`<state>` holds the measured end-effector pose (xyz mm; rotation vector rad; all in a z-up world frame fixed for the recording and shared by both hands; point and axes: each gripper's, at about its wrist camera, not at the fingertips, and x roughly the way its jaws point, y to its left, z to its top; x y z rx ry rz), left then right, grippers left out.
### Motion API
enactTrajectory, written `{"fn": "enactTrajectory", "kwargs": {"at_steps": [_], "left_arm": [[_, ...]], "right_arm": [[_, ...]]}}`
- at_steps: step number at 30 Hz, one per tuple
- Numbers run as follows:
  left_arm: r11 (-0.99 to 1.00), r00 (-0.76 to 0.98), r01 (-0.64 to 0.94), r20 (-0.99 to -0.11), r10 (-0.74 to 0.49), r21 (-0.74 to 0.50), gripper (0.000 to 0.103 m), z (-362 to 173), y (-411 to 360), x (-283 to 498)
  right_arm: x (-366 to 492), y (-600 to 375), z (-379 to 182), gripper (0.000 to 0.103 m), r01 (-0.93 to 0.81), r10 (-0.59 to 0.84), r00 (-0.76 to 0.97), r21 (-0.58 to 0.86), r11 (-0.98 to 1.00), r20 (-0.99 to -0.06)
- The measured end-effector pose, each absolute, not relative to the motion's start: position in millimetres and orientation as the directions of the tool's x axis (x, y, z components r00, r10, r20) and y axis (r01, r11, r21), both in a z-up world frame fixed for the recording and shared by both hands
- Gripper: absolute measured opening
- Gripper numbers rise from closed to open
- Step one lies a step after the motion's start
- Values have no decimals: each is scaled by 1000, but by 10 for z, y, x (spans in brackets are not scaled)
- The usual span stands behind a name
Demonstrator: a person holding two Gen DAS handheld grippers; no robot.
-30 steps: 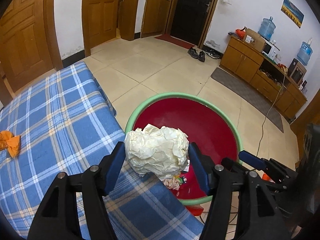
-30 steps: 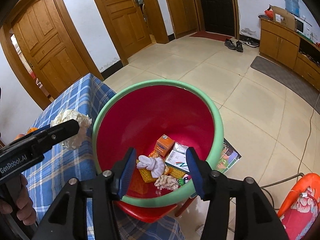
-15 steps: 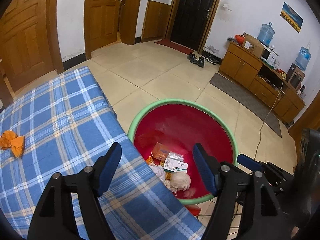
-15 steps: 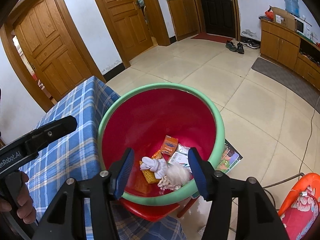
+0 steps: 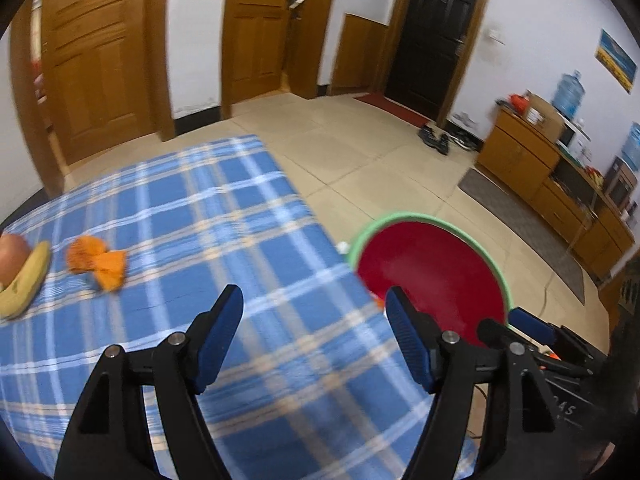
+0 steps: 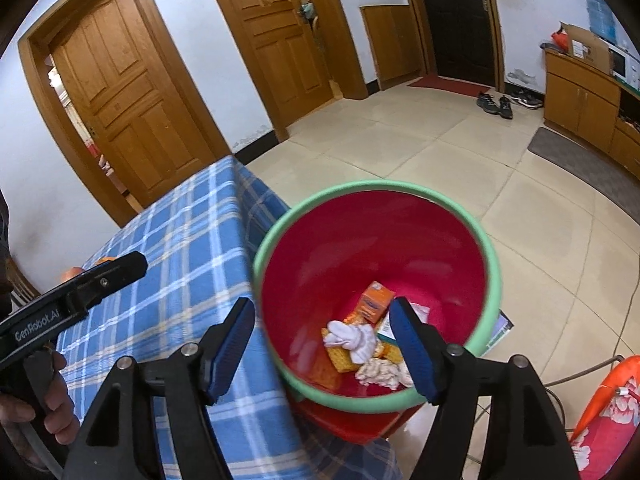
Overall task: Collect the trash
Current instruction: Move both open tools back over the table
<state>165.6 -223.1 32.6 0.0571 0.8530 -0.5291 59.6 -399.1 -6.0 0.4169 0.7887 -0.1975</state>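
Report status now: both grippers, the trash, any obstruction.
Left gripper open, empty; right gripper just opened, empty. Orange scrap left on tablecloth; other trash in red bin. Nothing blocking.

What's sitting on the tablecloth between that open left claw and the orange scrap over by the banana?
Nothing: in the left wrist view, only bare blue plaid tablecloth lies between the left gripper and the orange scrap.
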Motion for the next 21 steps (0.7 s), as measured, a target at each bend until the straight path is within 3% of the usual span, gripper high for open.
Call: {"fn": "enactTrajectory", "kwargs": {"at_steps": [21], "left_arm": [[976,658,167,-721,-217,-140,73,305,-632,2012]], "right_arm": [[1276,-3021,127,75,106,144,696,299,948,-703]]}}
